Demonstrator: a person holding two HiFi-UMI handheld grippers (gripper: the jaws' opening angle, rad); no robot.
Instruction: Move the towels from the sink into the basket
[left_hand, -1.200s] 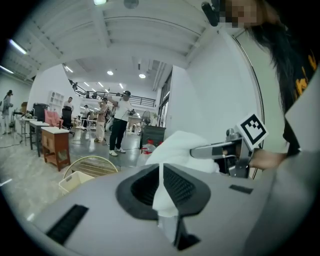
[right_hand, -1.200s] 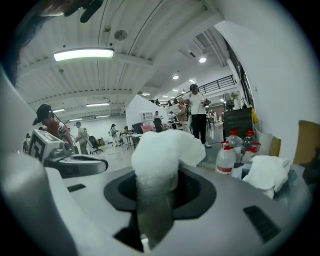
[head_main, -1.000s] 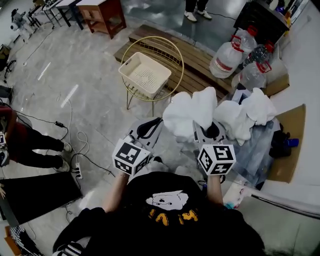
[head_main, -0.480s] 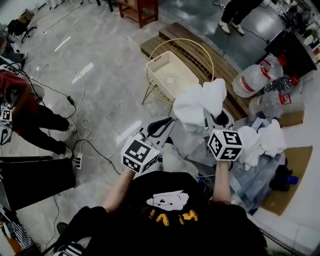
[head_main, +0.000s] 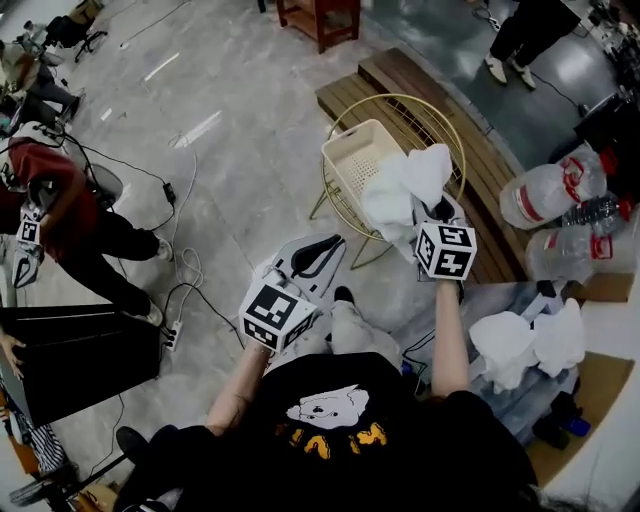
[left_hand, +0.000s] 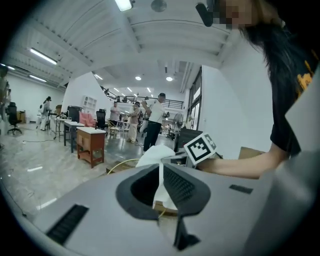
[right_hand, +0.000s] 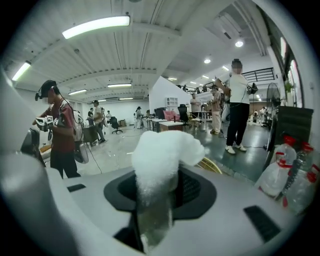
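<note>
- Sitting nearest, low centre: left gripper (head_main: 318, 252), pointing out over the floor short of the basket's stand. Keeping its jaws drawn together to a bare slit and carrying nothing.
- Lying at near right: second towel (head_main: 505, 345) and third towel (head_main: 560, 335), both white, bunched and touching each other. Resting on a grey sheeted surface (head_main: 505, 298), presumably the sink's edge. Waiting to be moved.
- Reaching ahead at centre right: right gripper (head_main: 430, 215), clamping a white towel (head_main: 400, 190), with most of the cloth billowing out beyond the jaw tips.
- Hanging that towel over the near right corner of the basket (head_main: 345, 150); touching the rim or clear of it, undecidable.
- Standing beyond: the basket itself, cream plastic with a perforated floor, nesting in a gold wire stand (head_main: 330, 195). Showing no towel on the visible part of that floor.
- Lying farthest: wooden bench (head_main: 420, 90) behind the stand, and water jugs (head_main: 545, 195) off to the right.
- Judging progress: nothing looking deposited yet, and one towel nearing delivery. Leaving the release into the basket, then at least two more towels to fetch from the near right.
</note>
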